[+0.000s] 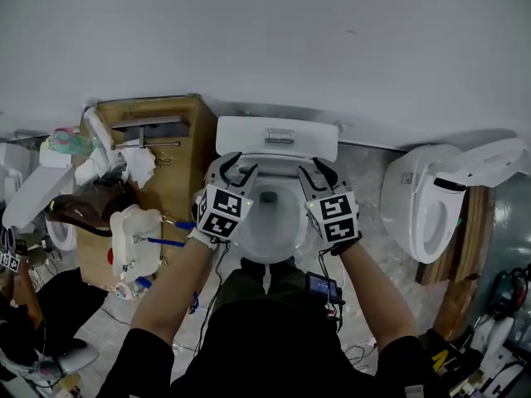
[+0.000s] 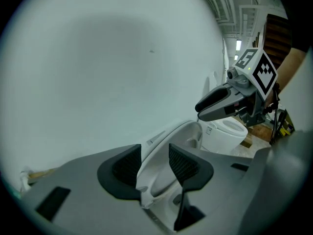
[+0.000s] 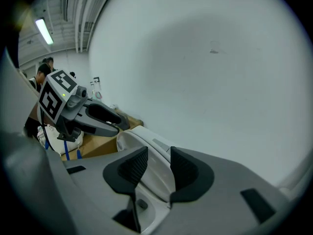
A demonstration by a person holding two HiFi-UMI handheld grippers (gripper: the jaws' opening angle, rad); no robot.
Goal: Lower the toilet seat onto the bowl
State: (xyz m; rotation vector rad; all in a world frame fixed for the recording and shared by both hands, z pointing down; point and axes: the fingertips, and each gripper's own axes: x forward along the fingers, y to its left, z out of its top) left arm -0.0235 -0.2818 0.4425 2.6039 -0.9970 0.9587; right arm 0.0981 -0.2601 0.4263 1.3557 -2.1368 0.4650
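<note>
The toilet seat stands raised at the back edge of the bowl, leaning toward the tank. The person has a gripper on either side of it. The left gripper has its jaws spread, with the seat's left rim running up between the pads. The right gripper stands the same way on the right rim, a little less wide. From where I look, neither one seems to be biting down yet.

I'd take that seat for hard, glossy plastic: stiff, fairly light, and slick under ribbed pads. It turns on its hinges at the back, so once past upright it would likely fall and bang. Holding both side rims, well up from the hinges, looks sensible for easing it down.

The head view alone shows the whole layout: the open bowl below, a second toilet to the right, and a cluttered cabinet to the left. Only the gripper views show the rim sitting between the pads, and each one catches the other gripper across the seat.
</note>
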